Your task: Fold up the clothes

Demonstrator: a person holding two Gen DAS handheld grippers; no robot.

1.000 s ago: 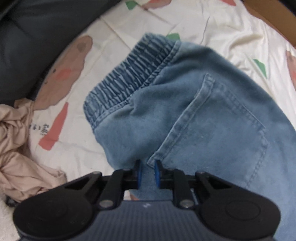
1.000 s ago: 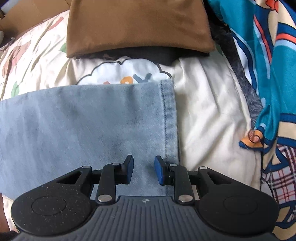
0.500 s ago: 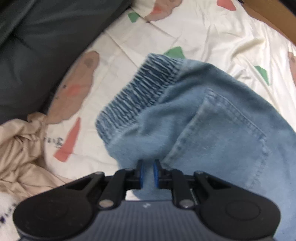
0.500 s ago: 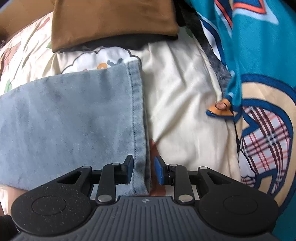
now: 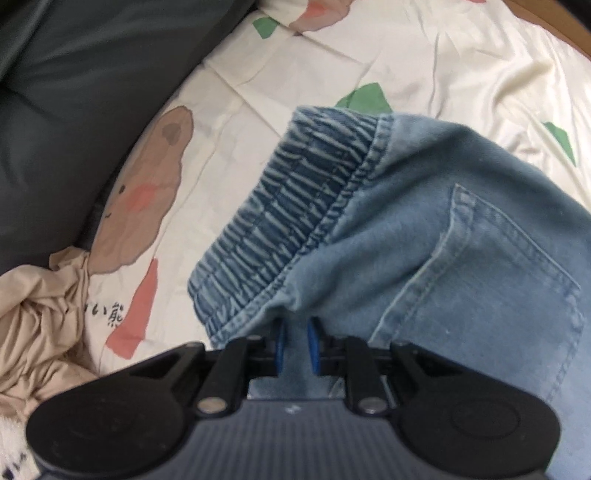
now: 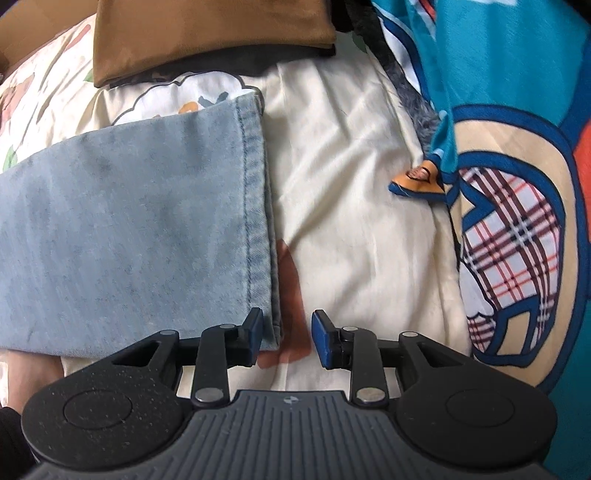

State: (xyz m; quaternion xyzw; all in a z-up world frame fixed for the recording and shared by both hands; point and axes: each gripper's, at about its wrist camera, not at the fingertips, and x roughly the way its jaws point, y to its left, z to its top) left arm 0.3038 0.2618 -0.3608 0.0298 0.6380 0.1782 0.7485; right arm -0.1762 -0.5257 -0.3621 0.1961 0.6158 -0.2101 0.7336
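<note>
Right wrist view: jeans (image 6: 129, 221) lay lengthwise on bedsheet (image 6: 351, 203), hem just left of the right gripper (image 6: 287, 338), jaws parted, having just widened. Left gripper (image 5: 295, 345) clamped fabric below the waistband (image 5: 288, 218).

jeans (image 5: 424, 240) on bedsheet (image 5: 424, 66), crumpled garment (image 5: 40, 314) left, folded stack (image 6: 207, 33) behind hem

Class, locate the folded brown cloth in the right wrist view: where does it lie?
The folded brown cloth lies at the top left of the right wrist view, atop a dark garment, beyond the jeans leg's hem.
</note>
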